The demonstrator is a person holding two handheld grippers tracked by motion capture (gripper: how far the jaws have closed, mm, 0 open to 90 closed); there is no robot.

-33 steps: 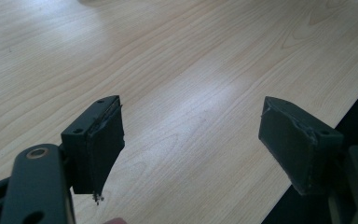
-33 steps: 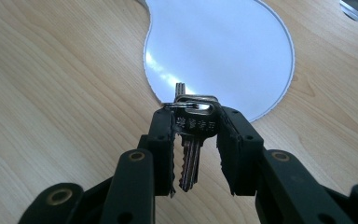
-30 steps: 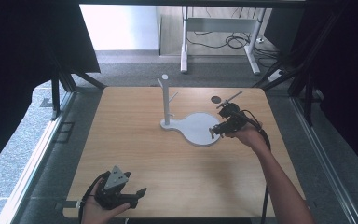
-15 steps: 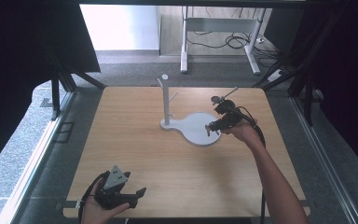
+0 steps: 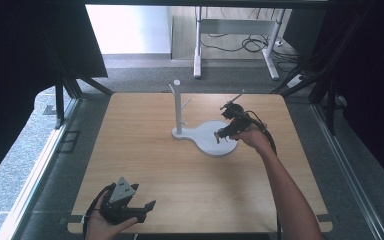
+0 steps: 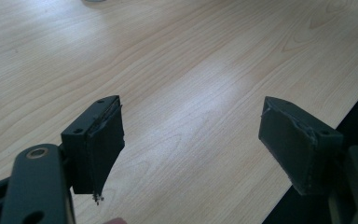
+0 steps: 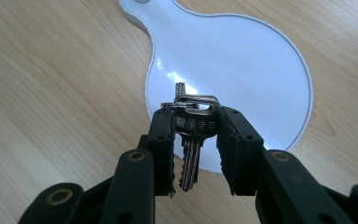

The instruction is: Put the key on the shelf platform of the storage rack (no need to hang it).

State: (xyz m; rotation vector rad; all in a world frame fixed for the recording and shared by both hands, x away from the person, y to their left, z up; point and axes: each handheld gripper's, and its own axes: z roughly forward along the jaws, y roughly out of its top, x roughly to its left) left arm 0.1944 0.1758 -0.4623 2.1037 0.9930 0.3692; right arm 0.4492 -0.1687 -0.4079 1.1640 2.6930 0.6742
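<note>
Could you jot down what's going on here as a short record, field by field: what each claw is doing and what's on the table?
Setting: light wooden table
Right claw: shut on a bunch of keys, held above the stand's round base
Left claw: open, holding nothing, over bare wood at the near edge
Stand: white stand with an upright post and side pegs, on a flat round base
Keys: silver, on a ring, blades pointing back toward the claw's body
</note>
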